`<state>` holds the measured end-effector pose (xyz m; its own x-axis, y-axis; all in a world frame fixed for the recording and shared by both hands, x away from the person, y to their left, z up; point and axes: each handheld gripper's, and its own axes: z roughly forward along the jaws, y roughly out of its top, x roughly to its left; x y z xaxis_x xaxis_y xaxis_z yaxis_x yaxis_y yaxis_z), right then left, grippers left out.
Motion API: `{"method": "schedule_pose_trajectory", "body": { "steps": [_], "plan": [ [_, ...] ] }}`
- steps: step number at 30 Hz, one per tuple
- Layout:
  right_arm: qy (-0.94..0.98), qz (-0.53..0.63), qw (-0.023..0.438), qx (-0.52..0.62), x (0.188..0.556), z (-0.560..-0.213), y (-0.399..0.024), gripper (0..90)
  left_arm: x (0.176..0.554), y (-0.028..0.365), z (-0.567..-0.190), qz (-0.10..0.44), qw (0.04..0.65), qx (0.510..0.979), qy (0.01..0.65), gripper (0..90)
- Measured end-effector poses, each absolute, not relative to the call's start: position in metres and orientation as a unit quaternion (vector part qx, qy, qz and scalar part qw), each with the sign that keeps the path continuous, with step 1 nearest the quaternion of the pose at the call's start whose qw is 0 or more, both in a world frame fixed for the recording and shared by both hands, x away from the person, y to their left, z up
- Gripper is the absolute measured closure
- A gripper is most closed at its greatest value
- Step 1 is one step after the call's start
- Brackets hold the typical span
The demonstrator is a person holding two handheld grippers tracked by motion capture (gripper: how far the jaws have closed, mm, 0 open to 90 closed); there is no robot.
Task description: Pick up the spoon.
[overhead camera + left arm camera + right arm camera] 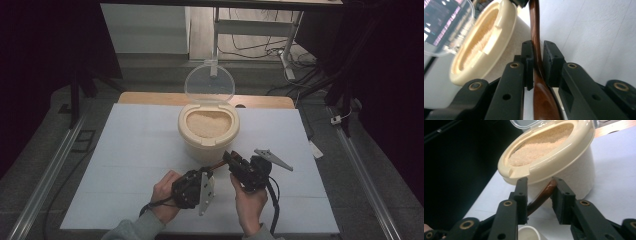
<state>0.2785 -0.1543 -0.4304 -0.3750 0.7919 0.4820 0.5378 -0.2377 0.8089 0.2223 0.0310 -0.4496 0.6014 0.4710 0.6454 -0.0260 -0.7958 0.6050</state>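
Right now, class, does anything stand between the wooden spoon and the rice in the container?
Nothing visible does. The clear lid is swung back, so the rice lies open. The spoon, clamped in the left gripper, sits low beside the container, so it would probably have to rise over the rim first.

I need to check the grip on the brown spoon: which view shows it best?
The left gripper view: the spoon runs up between that gripper's pads, which press it. The right gripper view shows its handle between wider jaws; the high view gives only a sliver.
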Motion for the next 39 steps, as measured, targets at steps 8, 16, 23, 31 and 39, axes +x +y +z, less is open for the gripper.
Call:
{"method": "schedule_pose_trajectory", "body": {
  "steps": [8,16,23,31,39],
  "plan": [
    [0.588,0.616,0.08,0.519,0.276,-0.423,-0.159,83.6,0.222,0.032,-0.442,0.407,0.319,0.846,0.131,86.6],
    [0.553,0.653,0.052,0.514,0.279,-0.418,-0.175,83.7,0.221,0.058,-0.429,0.351,0.381,0.838,0.171,72.6],
    [0.548,0.669,0.056,0.499,0.28,-0.414,-0.18,83.7,0.23,0.092,-0.424,0.261,0.427,0.833,0.235,55.1],
    [0.545,0.686,0.063,0.479,0.284,-0.412,-0.191,83.6,0.235,0.137,-0.437,0.199,0.449,0.818,0.299,37.3],
    [0.549,0.692,0.067,0.464,0.286,-0.411,-0.196,83.6,0.237,0.17,-0.456,0.173,0.446,0.814,0.33,34.3]
  ]
}}
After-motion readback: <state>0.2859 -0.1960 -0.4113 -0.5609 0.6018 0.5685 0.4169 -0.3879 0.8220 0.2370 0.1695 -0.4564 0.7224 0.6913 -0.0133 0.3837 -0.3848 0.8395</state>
